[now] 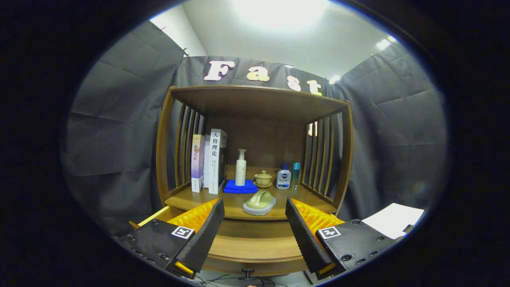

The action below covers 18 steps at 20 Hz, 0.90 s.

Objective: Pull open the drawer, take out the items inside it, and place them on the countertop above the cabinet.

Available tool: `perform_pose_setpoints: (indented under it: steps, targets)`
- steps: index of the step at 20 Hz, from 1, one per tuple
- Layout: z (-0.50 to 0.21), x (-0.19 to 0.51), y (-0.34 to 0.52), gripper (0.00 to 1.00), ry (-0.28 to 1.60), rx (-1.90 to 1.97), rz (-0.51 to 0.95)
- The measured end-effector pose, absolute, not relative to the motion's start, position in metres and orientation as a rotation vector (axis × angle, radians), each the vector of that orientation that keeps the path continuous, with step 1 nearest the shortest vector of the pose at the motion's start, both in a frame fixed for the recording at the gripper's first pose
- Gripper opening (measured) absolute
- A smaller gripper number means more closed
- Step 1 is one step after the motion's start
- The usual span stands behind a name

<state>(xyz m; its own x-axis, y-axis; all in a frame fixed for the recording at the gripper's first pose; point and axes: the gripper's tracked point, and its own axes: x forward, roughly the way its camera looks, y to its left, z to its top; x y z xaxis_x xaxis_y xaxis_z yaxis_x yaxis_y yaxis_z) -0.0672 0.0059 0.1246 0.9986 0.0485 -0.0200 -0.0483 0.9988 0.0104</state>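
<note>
1. Dark cloth walls are enclosing the booth, and a bright ceiling light is glowing overhead.
2. Standing against the back cloth is a wooden cabinet (255, 159) with slatted sides and a flat roof board over its open shelf space.
3. Its countertop (187, 198), the desk for this job, is carrying several things: two upright books (209, 161) are leaning together at the left side, and a folded blue cloth (240, 186) is lying just beside them.
4. A tall pale pump bottle (240, 168) is standing upright on that cloth.
5. Right of it, a small lidded tea cup (263, 179) is sitting on its saucer, with a white lotion bottle (283, 176) and a slim teal bottle (295, 174) standing next to each other further right.
6. Near the front edge of the desk, a pale green cup (259, 199) is lying tipped on a light grey saucer, just beyond the fingers.
7. Below the countertop, the drawer (255, 243) is standing pulled out toward the camera; its front panel is curving between the fingers, with a small dark knob at its lower middle. Its inside cannot be seen clearly from this angle.
8. The claw (255, 235) is hovering with its fingers spread wide, gripping nothing, one to each side of the drawer front.
9. A white sheet of paper (393, 220) is lying off to the right of the cabinet.
</note>
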Motion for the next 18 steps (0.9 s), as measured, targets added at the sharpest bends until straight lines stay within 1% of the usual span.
perform_pose_setpoints:
  steps: [8,14,18]
  targets:
    - [0.08,-0.111,0.02,0.97,-0.002,0.004,0.074]
    - [0.023,-0.127,0.024,0.98,0.07,0.031,0.077]
    - [-0.015,-0.125,0.025,0.98,0.141,0.048,0.068]
